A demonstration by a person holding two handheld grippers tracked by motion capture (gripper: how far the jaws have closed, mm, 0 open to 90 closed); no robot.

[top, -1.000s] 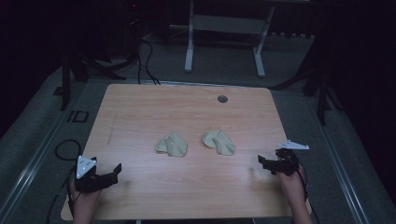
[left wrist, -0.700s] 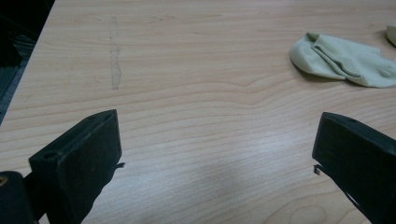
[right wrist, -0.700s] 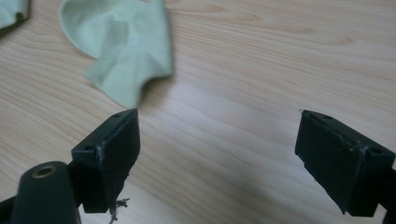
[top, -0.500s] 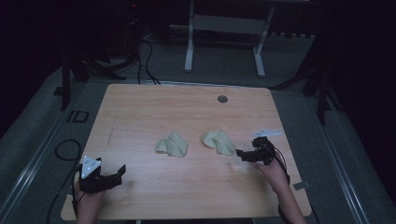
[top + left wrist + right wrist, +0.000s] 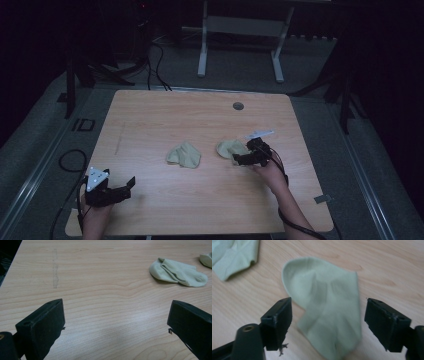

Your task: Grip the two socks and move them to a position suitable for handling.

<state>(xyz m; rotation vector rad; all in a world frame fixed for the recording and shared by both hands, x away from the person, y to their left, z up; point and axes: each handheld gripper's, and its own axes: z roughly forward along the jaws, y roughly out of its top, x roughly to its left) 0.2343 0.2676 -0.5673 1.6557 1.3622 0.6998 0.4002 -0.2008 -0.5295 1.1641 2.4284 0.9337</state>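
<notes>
The right hand-held gripper (image 5: 328, 325) hangs over the right sock (image 5: 324, 305) on the worktop (image 5: 165, 120); its jaws, just narrowing, stand apart astride the sock without pressing it. The left hand-held gripper (image 5: 115, 327) gapes over bare wood, well apart from the left sock (image 5: 177, 272). No writing is legible.

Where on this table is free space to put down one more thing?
The far half of the table, behind both socks up to the round hole, is bare. So is the near middle strip. It is crowded around the right sock, where the right gripper reaches.
</notes>
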